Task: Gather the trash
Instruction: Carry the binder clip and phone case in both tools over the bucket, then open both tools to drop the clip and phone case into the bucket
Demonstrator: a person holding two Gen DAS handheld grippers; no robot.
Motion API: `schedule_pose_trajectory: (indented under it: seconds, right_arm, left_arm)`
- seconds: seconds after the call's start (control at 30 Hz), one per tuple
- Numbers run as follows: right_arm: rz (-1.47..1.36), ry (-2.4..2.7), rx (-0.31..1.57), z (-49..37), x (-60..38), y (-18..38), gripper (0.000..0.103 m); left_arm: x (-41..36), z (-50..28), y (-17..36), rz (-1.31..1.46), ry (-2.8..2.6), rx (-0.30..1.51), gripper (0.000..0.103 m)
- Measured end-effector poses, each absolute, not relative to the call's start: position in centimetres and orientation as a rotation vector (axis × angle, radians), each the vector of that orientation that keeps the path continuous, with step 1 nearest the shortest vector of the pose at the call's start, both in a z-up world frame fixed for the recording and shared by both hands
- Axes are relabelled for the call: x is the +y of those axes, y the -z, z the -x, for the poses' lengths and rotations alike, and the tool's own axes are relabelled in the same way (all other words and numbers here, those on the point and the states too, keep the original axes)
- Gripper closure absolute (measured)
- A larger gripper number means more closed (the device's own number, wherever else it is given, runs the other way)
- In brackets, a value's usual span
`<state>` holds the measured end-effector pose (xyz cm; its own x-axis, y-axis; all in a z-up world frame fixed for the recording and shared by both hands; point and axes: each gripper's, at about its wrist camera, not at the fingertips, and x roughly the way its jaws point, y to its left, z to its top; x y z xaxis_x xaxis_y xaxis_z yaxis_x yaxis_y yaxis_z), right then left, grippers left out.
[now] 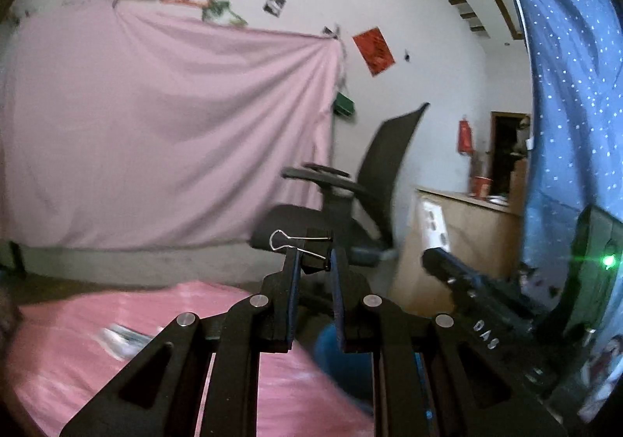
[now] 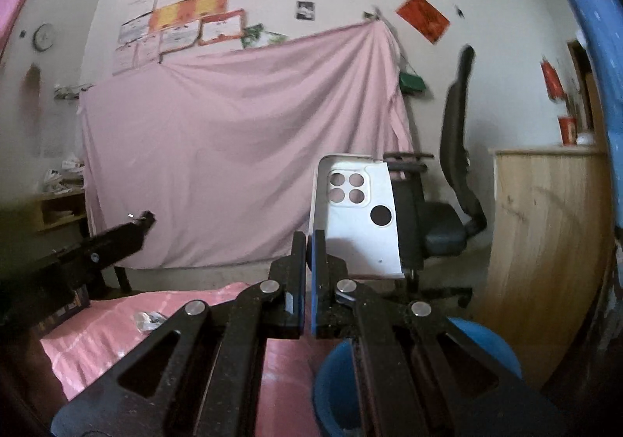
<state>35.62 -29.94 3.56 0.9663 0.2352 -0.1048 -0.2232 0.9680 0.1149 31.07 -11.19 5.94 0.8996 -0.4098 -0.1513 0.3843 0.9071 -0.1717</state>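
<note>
Closest to my left lens, the left tool (image 1: 313, 262) is clenched on a black binder clip (image 1: 311, 250), whose body sits between the fingertips while its wire handles stick out to the left, above the table. Below it I see the table (image 1: 117, 359) under a pink cover, with a small blurred scrap of wrapper (image 1: 124, 337) lying on it, well apart from both tools. A blue bin (image 1: 342, 359) shows just under the left tool, beside the table edge. From my right lens, the right tool (image 2: 310, 242) is grasping a white phone case (image 2: 358, 211) by its lower left edge; the case stands upright above the fingertips, camera holes toward me. The blue bin (image 2: 389, 378) sits low and to the right beneath that tool, partly hidden by its linkage. The same crumpled wrapper (image 2: 150, 318) lies on the pink table (image 2: 97, 351) to the left. The left tool (image 2: 117, 238) reaches in from the left of this view. Behind everything I see a pink sheet (image 2: 233, 164) hung on the wall, a black office chair (image 2: 447, 203) and a wooden cabinet (image 2: 545, 242).
</note>
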Motion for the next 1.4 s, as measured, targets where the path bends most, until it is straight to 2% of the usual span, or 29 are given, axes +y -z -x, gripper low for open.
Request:
schedule_pose_trajectory:
  seconds: [0.43, 0.77, 0.83, 0.93, 1.03, 1.23, 1.4]
  right_arm:
    - [-0.286, -0.237, 0.351, -38.8, -37.8, 0.4, 0.077]
    - [-0.355, -0.216, 0.551, -41.2, -39.3, 3.8, 0.073]
    - [-0.358, -0.204, 0.558, -41.2, -39.5, 3.8, 0.072]
    - [-0.363, -0.194, 0.556, -41.1, -39.5, 3.6, 0.064]
    - [-0.366, -0.190, 0.550, -41.0, -39.7, 3.5, 0.053]
    - [-0.363, -0.179, 0.516, -40.9, -39.6, 3.0, 0.043]
    - [-0.333, -0.170, 0.442, -40.1, -38.8, 1.5, 0.027]
  left_arm:
    - [-20.1, -37.2, -3.2, 0.117, 0.475, 0.459, 0.091]
    - [-22.5, -39.5, 0.0, 0.077, 0.455, 0.651, 0.090]
    - [-22.4, -39.9, 0.5, 0.074, 0.454, 0.690, 0.087]
    - [-22.1, -40.1, 0.8, 0.091, 0.457, 0.707, 0.071]
    - [-21.8, -40.1, 0.8, 0.101, 0.453, 0.698, 0.069]
    - [-20.7, -39.8, 0.3, 0.109, 0.418, 0.678, 0.068]
    - [-18.4, -38.6, -1.2, 0.136, 0.377, 0.604, 0.055]
